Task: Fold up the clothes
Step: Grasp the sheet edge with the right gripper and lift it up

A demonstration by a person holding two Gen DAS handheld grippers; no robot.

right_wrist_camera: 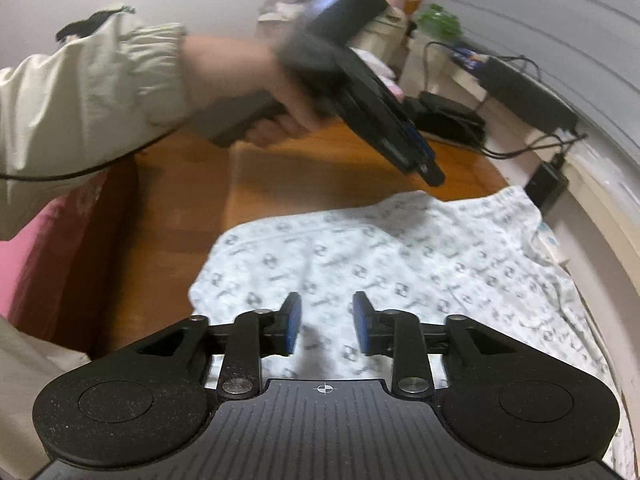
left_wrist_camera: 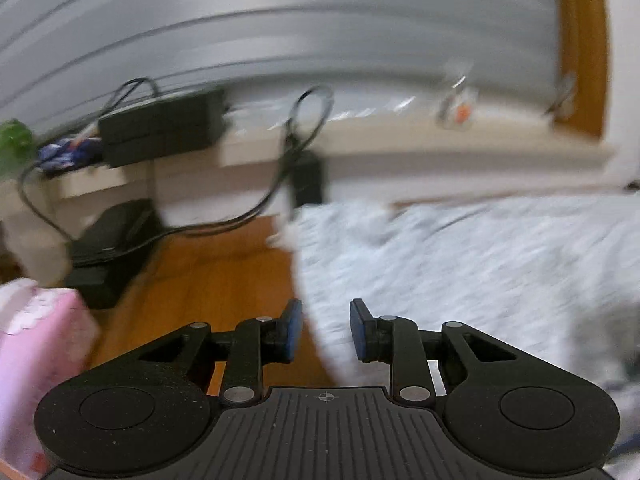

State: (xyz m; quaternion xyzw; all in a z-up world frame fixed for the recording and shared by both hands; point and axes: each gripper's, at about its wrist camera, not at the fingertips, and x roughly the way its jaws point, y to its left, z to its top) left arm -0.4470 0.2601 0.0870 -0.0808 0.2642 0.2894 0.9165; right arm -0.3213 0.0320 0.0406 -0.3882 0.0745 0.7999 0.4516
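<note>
The right gripper [right_wrist_camera: 326, 326] hangs low over the patterned white garment [right_wrist_camera: 400, 256], its blue-padded fingers [right_wrist_camera: 294, 326] spread apart with only a strip of cloth showing between them and nothing caught. The left gripper [left_wrist_camera: 326, 330] is parted about as wide and likewise grips nothing; from its own camera it sits right at the garment's near edge, one finger over cloth and the other over the bare wooden floor [left_wrist_camera: 208, 280]. Seen from the right wrist, that left gripper is carried in a hand [right_wrist_camera: 256, 92] coming out of a pale sleeve [right_wrist_camera: 92, 80], tilted downward and held above the floor just past the garment's far edge, not touching it. The garment lies spread fairly flat on the floor, one side running close along the pale ledge [left_wrist_camera: 400, 148] at the wall. Beyond the garment, on and under that ledge, sit black boxes [left_wrist_camera: 160, 128] and a trailing black cable [left_wrist_camera: 248, 212]. A pink object [left_wrist_camera: 36, 344] sits on the floor well apart from the garment. The left wrist view is smeared with blur, so finer detail is lost.
</note>
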